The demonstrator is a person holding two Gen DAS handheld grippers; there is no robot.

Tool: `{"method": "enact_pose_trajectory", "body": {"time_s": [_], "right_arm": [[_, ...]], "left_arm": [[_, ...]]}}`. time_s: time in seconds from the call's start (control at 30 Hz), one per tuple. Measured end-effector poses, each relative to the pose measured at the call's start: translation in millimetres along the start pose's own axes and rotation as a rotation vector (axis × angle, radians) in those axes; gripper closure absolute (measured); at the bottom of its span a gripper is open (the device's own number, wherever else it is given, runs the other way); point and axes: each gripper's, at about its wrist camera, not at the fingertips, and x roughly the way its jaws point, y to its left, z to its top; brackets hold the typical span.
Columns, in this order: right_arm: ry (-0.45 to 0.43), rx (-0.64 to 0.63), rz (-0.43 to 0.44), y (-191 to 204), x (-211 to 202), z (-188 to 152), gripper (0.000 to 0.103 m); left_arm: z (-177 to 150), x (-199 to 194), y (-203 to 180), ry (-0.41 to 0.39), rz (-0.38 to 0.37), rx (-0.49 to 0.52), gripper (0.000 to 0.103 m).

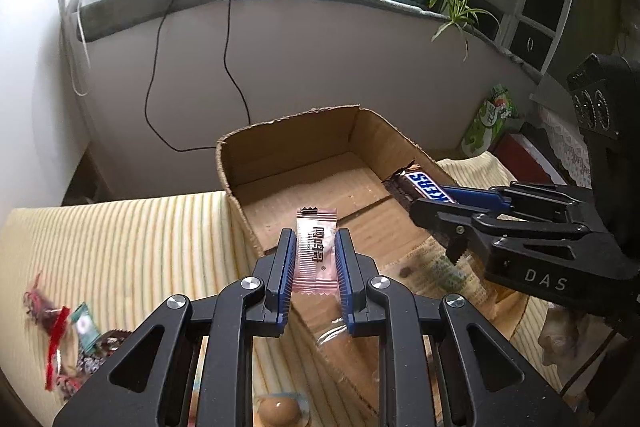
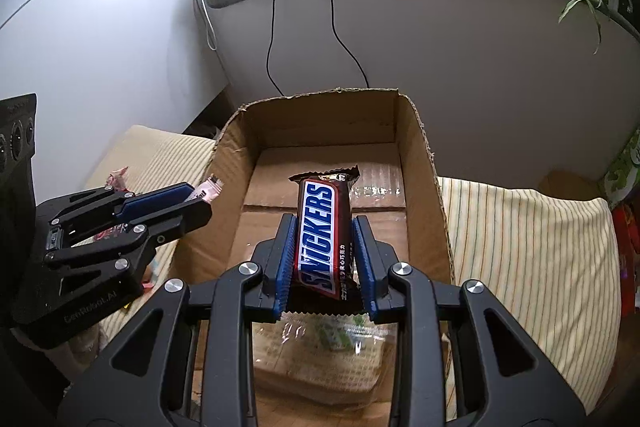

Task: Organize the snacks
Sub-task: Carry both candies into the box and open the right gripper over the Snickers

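right tool [image 2: 324, 263] is clamped on a bar reading "SNICKERS" [image 2: 322, 235], held over the open cardboard box [image 2: 424, 163]; left tool [image 1: 316, 267] pinches a pink candy wrapper [image 1: 316, 247] at the box's near-left wall; its print isn't readable; right tool's housing says "DAS".

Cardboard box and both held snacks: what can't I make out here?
- Near floor of the brown cardboard box: right wrist view, hidden by right gripper and brown Snickers bar.
- Loose wrappers: left wrist view, blurred.
- Pink wafer packet text: too small; left gripper covers its sides.

Snickers bar [image 2: 323, 233], pink sachet [image 1: 316, 251] over box [image 2: 424, 163]
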Motion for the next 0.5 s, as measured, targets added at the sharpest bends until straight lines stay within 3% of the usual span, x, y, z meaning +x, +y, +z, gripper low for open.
{"method": "enact_pose_trajectory", "body": {"time_s": [0.43, 0.47, 0.5], "right_arm": [[0.015, 0.000, -0.037, -6.8, 6.9, 1.9, 0.071], [0.012, 0.003, -0.042, -7.0, 5.3, 2.4, 0.062], [0.007, 0.006, -0.046, -7.4, 3.7, 2.6, 0.047]], "left_arm": [[3.6, 3.3, -1.2, -0.003, 0.010, 0.008, 0.084], [3.9, 2.8, -1.6, -0.005, 0.012, 0.010, 0.084], [3.8, 1.7, -1.9, -0.007, 0.013, 0.013, 0.084]]}}
